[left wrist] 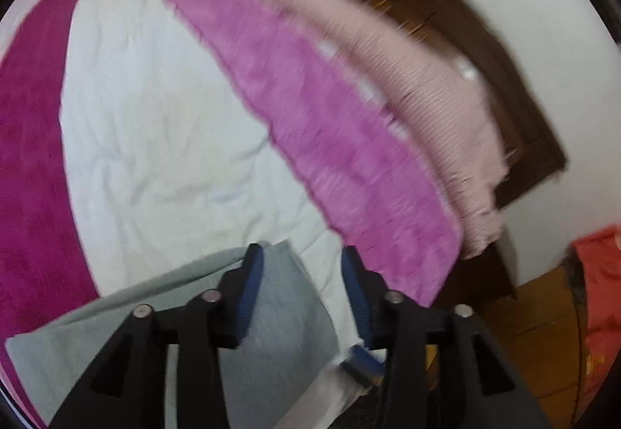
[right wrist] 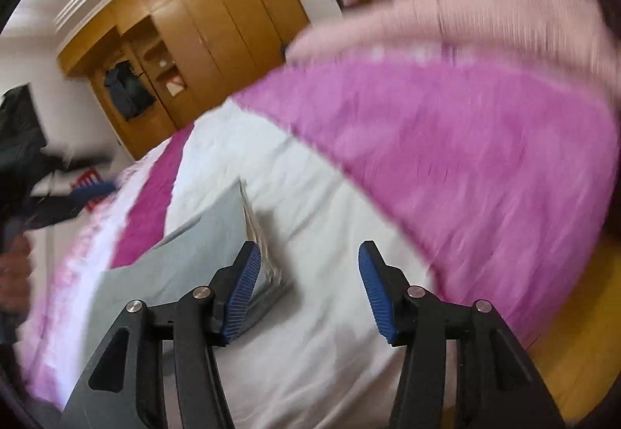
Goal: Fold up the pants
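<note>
Both grippers are up over the bed right now and neither one has hold of anything. The left gripper has its jaws spread wide apart, blue pads facing each other across an empty gap, and through that gap you see the pale grey-green pants lying flat on the white sheet, sitting at about 6 to 7 o'clock in the left wrist view. The pants look like a folded slab, with their top corner poking up between the fingers. The right gripper is also fully released, nothing between its blue pads. In the right wrist view the pants are at roughly 8 o'clock, just beside and partly behind the left-hand finger, with a layered edge showing on their right side. A bright pink-purple blanket runs from 12 round to 4 o'clock, with a paler pink fuzzy layer above it, both pretty motion-blurred. A darker magenta strip lies along the 9 o'clock side in the left wrist view. There's a wooden wardrobe at about 11 o'clock in the right wrist view, and the other gripper shows as a dark blur at 9 o'clock.
</note>
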Available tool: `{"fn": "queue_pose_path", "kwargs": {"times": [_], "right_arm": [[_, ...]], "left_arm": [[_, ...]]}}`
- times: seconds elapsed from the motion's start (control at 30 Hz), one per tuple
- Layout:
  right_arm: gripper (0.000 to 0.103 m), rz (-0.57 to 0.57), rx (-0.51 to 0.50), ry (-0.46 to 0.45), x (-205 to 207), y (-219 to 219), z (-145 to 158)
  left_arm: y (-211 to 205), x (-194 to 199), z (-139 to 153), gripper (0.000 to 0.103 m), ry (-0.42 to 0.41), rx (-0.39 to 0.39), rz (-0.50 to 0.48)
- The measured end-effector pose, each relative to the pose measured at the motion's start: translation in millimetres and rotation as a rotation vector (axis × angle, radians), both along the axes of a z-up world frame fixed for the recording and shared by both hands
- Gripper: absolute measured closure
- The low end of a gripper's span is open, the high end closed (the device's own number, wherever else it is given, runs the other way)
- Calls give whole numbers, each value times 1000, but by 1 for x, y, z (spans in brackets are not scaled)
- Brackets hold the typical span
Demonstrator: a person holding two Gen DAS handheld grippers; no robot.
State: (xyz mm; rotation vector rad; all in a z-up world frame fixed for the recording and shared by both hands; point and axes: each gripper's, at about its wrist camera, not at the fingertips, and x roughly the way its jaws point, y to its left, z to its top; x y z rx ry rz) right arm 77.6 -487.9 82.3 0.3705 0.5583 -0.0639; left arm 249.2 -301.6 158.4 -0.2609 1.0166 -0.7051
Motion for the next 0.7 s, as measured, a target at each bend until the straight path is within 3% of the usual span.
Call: {"fn": "queue_pose_path", "kwargs": {"times": [0.07,0.13,0.17,0.2,0.27,0.33,0.37,0.43,0.5,0.57,0.7], "right_arm": [[50,64,-60,-33,4,17,7],[50,189,-61,-7,21,40,3],[50,229,-48,21,29,47,-3],[50,262,-30,111,44,54,-16],[49,211,-3,307,62,51,-43],[49,162,141,294,60,32,-49],[49,124,149,292,57,26,-45],[44,46,32,271,44,24,-35],[44,-12,-108,268,29,38,-25],[44,78,-195,236,12,67,-12],[44,395,-449,96,-32,177,6]], "left_arm": [[24,-24,3,54,-46,11,-39],[57,-62,-12,54,-82,91,-65],[67,-73,-20,54,-87,130,-65],[82,-91,-38,54,-82,202,-58],[108,-116,-70,54,-63,318,-32],[139,-138,-103,56,-27,379,-2],[155,-148,-111,59,-30,350,3],[184,-166,-112,59,-55,240,34],[204,-171,-117,44,-6,263,92],[220,-175,-119,44,9,215,116],[247,-183,-117,47,-2,79,140]]}}
